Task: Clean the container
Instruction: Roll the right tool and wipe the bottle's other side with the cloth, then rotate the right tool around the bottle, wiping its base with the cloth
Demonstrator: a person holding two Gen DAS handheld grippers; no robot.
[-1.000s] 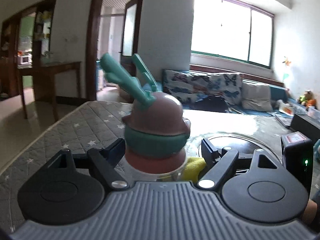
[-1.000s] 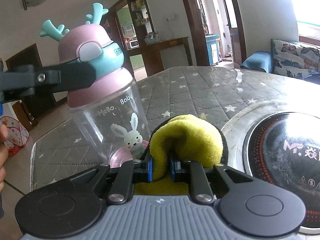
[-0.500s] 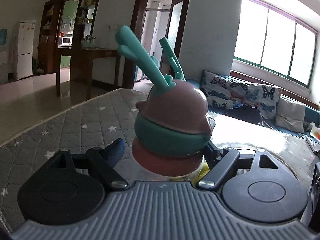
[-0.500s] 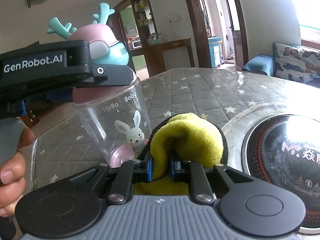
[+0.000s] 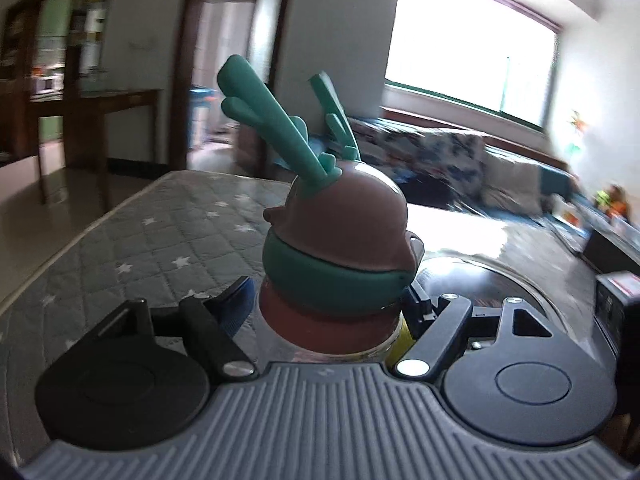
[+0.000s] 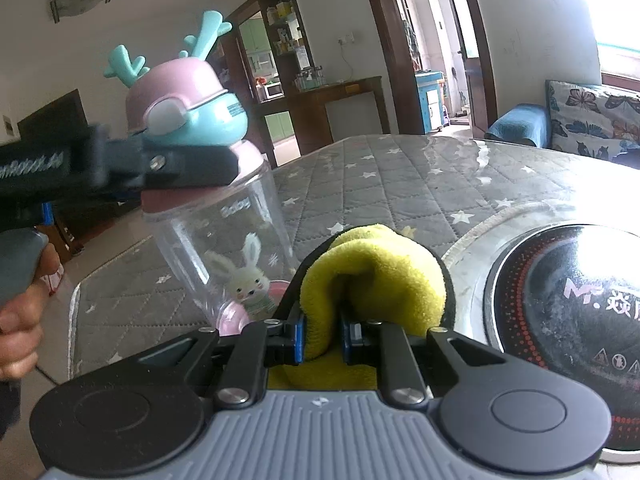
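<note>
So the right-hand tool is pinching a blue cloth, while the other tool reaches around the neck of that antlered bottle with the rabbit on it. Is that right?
Not quite: the cloth is yellow, not blue, as the right wrist view shows. The right tool does pinch it, and the left tool is closing around the neck of the antlered bottle with the rabbit on it.
</note>
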